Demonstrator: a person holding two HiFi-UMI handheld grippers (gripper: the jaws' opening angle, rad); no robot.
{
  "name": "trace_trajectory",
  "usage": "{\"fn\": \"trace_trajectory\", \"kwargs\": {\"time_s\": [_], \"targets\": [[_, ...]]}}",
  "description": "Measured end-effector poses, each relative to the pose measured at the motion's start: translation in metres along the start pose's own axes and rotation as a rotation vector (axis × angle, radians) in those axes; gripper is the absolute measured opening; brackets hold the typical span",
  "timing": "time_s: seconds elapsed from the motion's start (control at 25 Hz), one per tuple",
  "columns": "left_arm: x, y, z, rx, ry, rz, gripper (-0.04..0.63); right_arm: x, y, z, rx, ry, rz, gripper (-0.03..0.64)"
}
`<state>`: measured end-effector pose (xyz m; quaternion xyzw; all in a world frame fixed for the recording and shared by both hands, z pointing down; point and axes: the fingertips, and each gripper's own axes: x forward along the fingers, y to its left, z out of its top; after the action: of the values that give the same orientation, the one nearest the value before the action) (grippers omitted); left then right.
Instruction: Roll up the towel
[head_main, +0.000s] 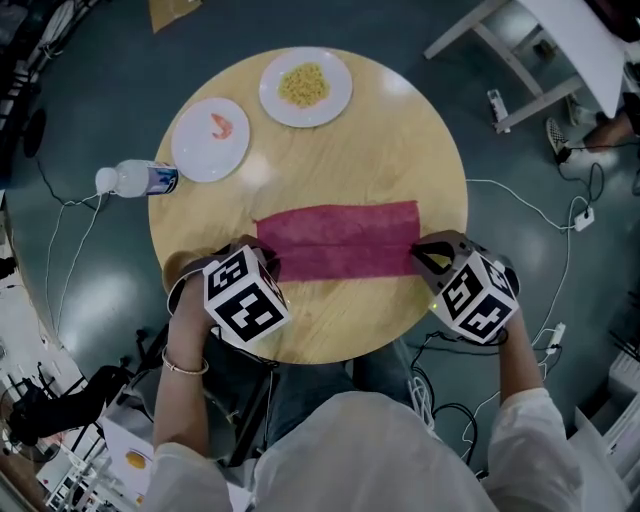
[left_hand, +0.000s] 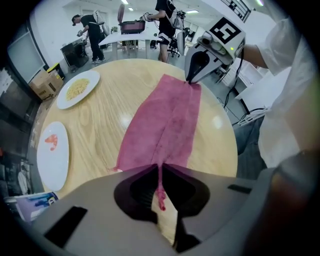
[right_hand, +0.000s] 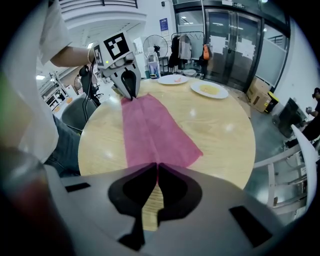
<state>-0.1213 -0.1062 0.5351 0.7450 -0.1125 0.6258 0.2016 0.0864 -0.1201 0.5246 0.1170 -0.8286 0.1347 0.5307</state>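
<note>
A magenta towel (head_main: 340, 240) lies as a folded strip across the near part of the round wooden table (head_main: 400, 150). My left gripper (head_main: 268, 263) is shut on the towel's left end, at the near corner. My right gripper (head_main: 419, 256) is shut on the right end. In the left gripper view the towel (left_hand: 165, 120) runs from my pinched jaws (left_hand: 160, 175) to the right gripper (left_hand: 192, 80); a bit of cloth shows between the jaws. In the right gripper view the towel (right_hand: 150, 132) stretches from the closed jaws (right_hand: 156, 167) toward the left gripper (right_hand: 129, 94).
Two white plates stand at the far side of the table, one with a shrimp (head_main: 210, 138), one with noodles (head_main: 305, 87). A plastic bottle (head_main: 135, 178) lies at the table's left edge. Cables trail on the floor, and a white table (head_main: 540, 50) stands at the far right.
</note>
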Motion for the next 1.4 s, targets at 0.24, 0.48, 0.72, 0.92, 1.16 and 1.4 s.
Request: {"fn": "trace_trajectory", "kwargs": {"time_s": [0.24,0.48,0.72,0.92,1.16,1.4], "targets": [[0.002,0.007,0.002,0.025,-0.011,0.037,0.025,0.006,-0.007,0.002,-0.006,-0.008,-0.028,0.017],[-0.004,0.010,0.002,0.046,-0.038,0.070,0.055,0.004,-0.010,0.002,-0.005,-0.028,-0.049,0.043],[-0.019,0.016,-0.004,0.030,-0.057,0.119,0.104,-0.008,-0.012,0.004,-0.001,-0.057,-0.077,0.061],[-0.030,0.000,-0.003,0.080,-0.070,0.150,0.102,-0.023,-0.003,0.006,-0.026,-0.079,-0.102,0.071],[-0.014,-0.031,-0.008,0.138,-0.052,0.174,0.094,-0.020,0.026,-0.002,-0.090,-0.066,-0.076,0.069],[0.004,-0.030,-0.016,0.147,-0.038,0.244,0.089,-0.004,0.038,-0.010,-0.143,-0.037,-0.083,0.069]]}}
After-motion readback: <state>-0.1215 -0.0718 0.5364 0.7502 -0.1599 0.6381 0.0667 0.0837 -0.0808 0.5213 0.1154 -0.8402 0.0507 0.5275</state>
